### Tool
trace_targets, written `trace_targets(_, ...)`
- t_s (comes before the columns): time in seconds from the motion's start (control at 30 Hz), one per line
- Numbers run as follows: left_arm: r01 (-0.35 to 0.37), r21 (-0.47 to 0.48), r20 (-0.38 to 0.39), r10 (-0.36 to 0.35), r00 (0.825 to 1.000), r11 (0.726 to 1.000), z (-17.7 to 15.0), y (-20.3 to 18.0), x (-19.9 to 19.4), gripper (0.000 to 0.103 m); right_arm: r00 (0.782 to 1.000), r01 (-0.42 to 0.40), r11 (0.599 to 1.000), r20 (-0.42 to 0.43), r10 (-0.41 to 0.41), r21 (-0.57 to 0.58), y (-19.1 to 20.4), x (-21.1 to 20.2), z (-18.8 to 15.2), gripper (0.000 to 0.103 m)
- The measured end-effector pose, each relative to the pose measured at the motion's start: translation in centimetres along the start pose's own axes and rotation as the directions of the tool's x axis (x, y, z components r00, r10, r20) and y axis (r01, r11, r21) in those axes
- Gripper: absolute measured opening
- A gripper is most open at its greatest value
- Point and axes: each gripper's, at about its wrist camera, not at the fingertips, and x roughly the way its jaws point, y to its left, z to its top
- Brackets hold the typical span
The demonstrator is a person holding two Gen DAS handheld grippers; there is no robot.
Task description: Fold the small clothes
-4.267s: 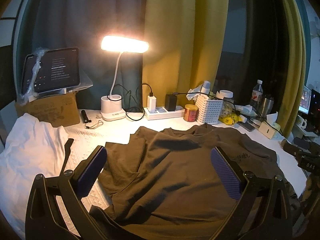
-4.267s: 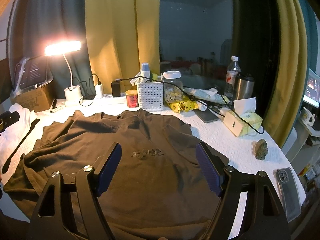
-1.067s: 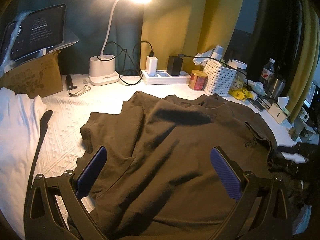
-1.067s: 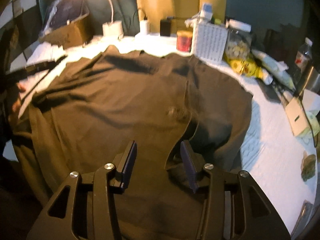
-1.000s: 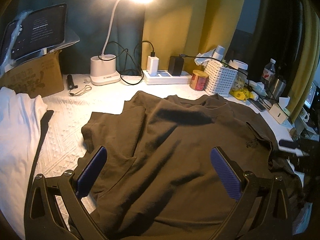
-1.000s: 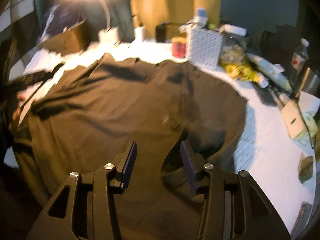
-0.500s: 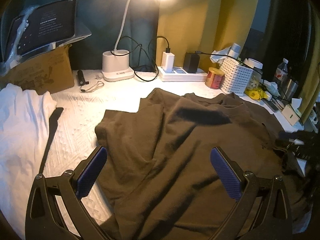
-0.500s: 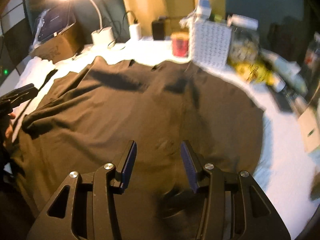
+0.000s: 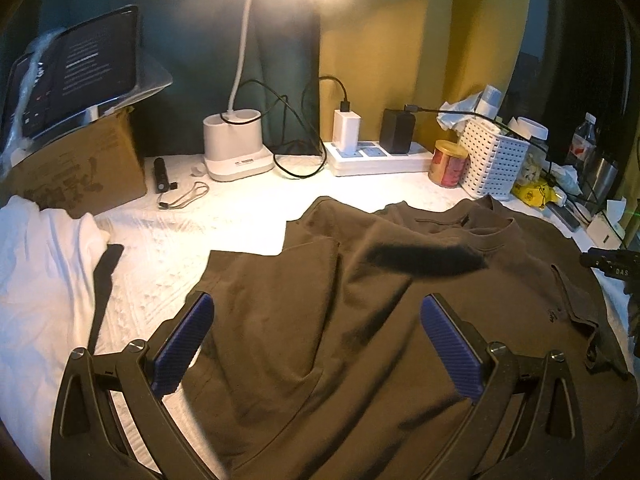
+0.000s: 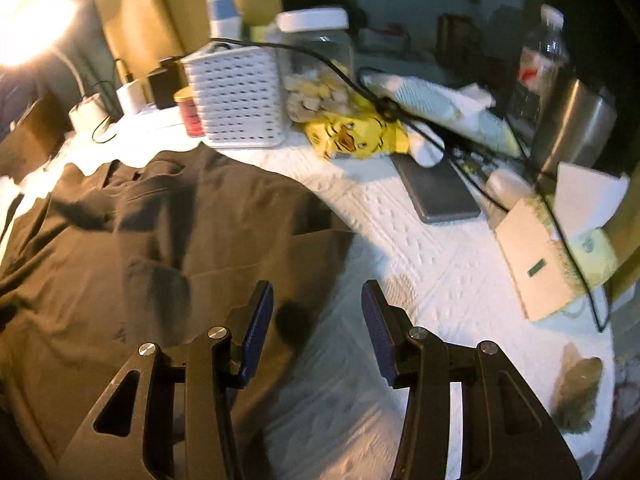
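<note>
A dark brown T-shirt (image 9: 360, 320) lies spread on the white table cover, collar toward the back, its right side folded inward. My left gripper (image 9: 316, 340) is wide open and empty, hovering over the shirt's lower left part. In the right wrist view the shirt (image 10: 152, 248) fills the left half. My right gripper (image 10: 318, 320) is partly open and empty, above the shirt's right edge where it meets the white cover (image 10: 432, 280).
A white garment (image 9: 40, 280) lies at the left. A lamp base (image 9: 236, 148), power strip (image 9: 376, 156), red tin (image 9: 448, 158) and white basket (image 10: 236, 100) line the back. A phone (image 10: 436, 184), tissue box (image 10: 536, 248), bottle (image 10: 540, 64) and steel cup (image 10: 576, 124) stand at the right.
My right gripper let go of the shirt's right side after folding it inward, opened, and swung right toward the bare cover. My left gripper moved forward and stayed open.
</note>
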Motion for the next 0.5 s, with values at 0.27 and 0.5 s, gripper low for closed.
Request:
trace_targets(0.27, -0.01, 0.02, -0.02, 0.01, 1.0, 1.0, 0.7, -1.1, 1.5, 0.102, 0.99, -0.143, 0.99, -0.006, 0.143, 0.018, -0.8, 2.6, 0.3, 0.016)
trace_targets(0.5, -0.017, 0.043, -0.024, 0.018, 1.0, 0.999, 1.2, -2.0, 2.0, 0.102, 0.995, -0.096, 0.992, 0.023, 0.098, -0.077, -1.2, 2.9, 2.2, 0.006)
